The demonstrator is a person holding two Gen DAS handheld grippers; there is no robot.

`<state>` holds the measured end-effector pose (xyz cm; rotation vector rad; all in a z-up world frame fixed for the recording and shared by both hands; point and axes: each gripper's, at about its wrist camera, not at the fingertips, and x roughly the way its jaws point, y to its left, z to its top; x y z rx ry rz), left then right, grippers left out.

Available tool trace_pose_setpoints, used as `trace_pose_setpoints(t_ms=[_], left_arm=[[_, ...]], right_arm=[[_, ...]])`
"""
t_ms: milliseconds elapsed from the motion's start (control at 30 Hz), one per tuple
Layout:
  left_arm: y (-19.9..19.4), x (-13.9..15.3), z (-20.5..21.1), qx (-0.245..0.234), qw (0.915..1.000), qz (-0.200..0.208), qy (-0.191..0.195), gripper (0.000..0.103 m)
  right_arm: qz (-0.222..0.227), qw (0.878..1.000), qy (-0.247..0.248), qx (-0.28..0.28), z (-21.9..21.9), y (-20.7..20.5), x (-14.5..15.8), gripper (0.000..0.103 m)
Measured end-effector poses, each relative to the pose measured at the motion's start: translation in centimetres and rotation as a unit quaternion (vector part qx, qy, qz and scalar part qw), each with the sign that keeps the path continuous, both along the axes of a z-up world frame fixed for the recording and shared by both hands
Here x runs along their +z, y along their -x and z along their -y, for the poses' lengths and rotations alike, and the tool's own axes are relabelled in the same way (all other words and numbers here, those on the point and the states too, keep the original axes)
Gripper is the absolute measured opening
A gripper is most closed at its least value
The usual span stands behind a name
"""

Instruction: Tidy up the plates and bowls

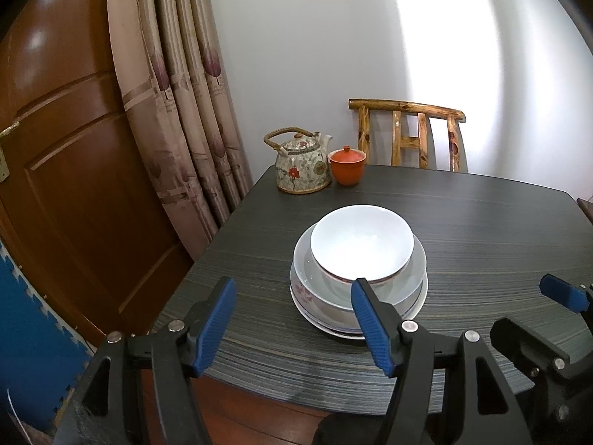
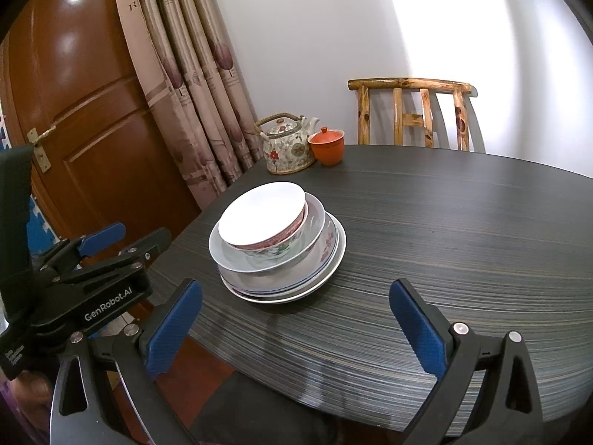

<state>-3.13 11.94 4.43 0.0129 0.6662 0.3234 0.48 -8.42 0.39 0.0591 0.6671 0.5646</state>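
Observation:
A stack of dishes stands on the dark wood-grain table (image 1: 481,244). Its top is a white bowl (image 1: 361,243) with a red patterned outside (image 2: 276,239). That bowl nests in a wider floral bowl (image 2: 315,239), which rests on plates (image 2: 296,289) with pink flowers and a blue rim line. My left gripper (image 1: 294,319) is open at the near left of the stack, its right pad in front of the plates' edge, nothing between the fingers. My right gripper (image 2: 296,328) is open over bare table, short of the stack and to its right. Each gripper shows in the other's view: the left gripper (image 2: 133,237) and the right gripper (image 1: 533,311).
A floral teapot (image 1: 302,165) and a red lidded cup (image 1: 347,166) stand at the table's far left corner. A wooden chair (image 1: 407,133) is behind the table against the wall. A curtain (image 1: 178,111) and a brown door (image 1: 63,170) lie to the left, past the table edge.

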Motion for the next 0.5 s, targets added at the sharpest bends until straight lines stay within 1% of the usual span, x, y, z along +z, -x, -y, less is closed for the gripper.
trace_pose_setpoints(t_ms=[267,500], left_arm=[[-0.1,-0.1,-0.5,0.006,1.0000,-0.001,0.007,0.067],[-0.3,-0.3,-1.2,0.015,0.9996,-0.010,0.020,0.067]], right_arm=[[0.017,1.000,0.010,0.000,-0.4,0.2,0.6,0.101],[0.015,1.000,0.008,0.001,-0.2,0.2,0.6,0.101]])
